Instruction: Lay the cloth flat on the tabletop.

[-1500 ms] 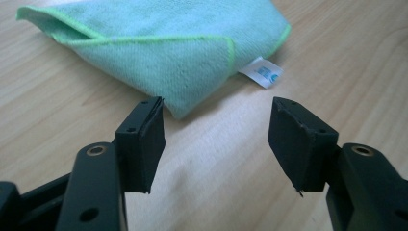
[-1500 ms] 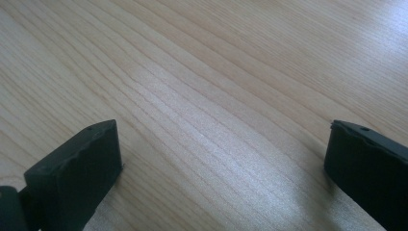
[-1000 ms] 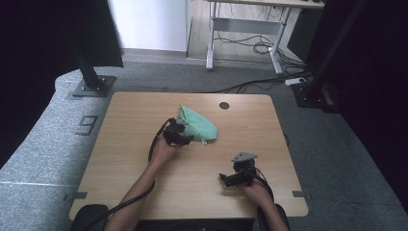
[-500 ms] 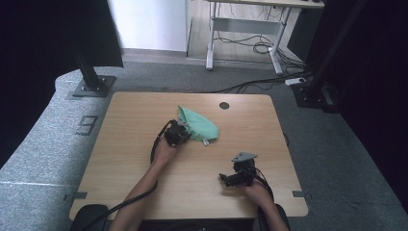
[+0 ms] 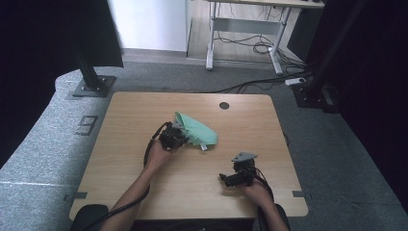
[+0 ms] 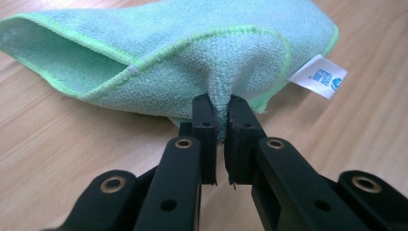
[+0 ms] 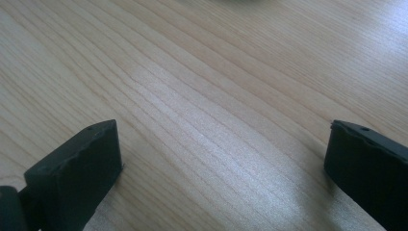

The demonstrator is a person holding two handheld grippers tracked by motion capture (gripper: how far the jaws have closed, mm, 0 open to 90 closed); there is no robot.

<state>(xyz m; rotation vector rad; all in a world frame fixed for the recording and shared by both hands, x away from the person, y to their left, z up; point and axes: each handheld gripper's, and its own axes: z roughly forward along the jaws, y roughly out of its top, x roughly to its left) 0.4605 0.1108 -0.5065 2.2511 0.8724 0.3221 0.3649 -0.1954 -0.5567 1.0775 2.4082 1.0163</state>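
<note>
- Cloth (image 6: 183, 62): green microfibre with a brighter green stitched hem, folded loosely over itself, lying on the wooden worktop (image 5: 120, 159) near its middle, toward the far side.
- Left gripper (image 6: 220, 120): fingers have just been closing and now stand pinched together on a gathered fold at the near edge of the cloth; fabric bunches up between the pads.
- Right gripper (image 5: 235, 177): resting low over bare worktop on the near right, well apart from the cloth; fingers (image 7: 82, 163) wide apart, nothing between them.
- Step in hand: grasp made on one edge by the left gripper; a lift or drag to open out or refold the cloth looks to be starting.
- Next move: likely calls for a steady pull that keeps the pinch, with the right gripper brought across to take a second edge or corner; a thin pinch of pile could slip.
- Label (image 6: 317, 77): small white sewn-in tag at the right-hand hem, blue print and a round blue mark, too small to read.
- Other writing: none legible.
</note>
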